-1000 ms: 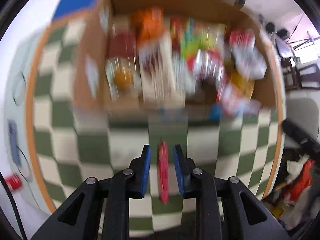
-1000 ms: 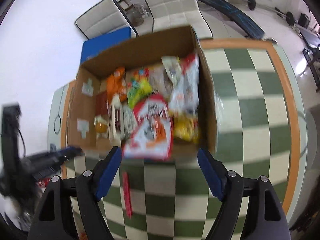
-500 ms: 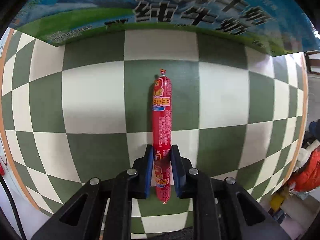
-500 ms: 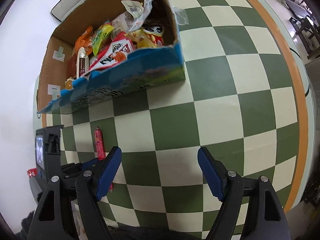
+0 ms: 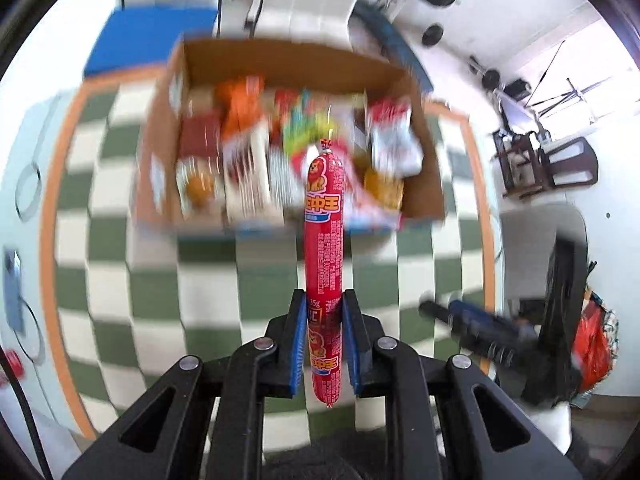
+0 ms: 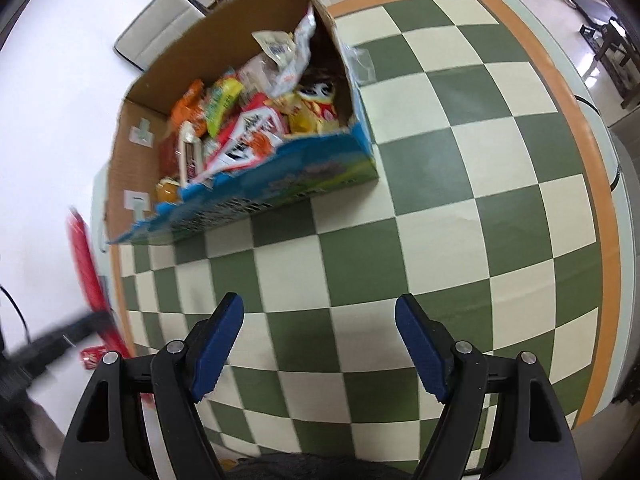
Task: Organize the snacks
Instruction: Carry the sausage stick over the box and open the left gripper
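My left gripper [image 5: 323,312] is shut on a red sausage stick [image 5: 324,236] and holds it in the air, pointing at the open cardboard snack box [image 5: 296,60], which is full of several snack packets. In the right wrist view the box [image 6: 280,184] stands at the table's far left, and the sausage [image 6: 86,264] shows blurred at the left edge with the left gripper's arm. My right gripper [image 6: 320,332] is open and empty above the checkered tablecloth [image 6: 440,220]. It also shows blurred in the left wrist view [image 5: 472,328].
The green and cream checkered cloth has an orange border [image 6: 592,160] near the table edge. White chairs [image 6: 160,28] stand behind the box. A dark chair [image 5: 552,164] and gym gear are at the right. A small red item [image 6: 92,356] lies beyond the table's left edge.
My left gripper has lifted the sausage off the cloth and now looks down at the box from higher up. The right gripper stays open and has shifted a little.
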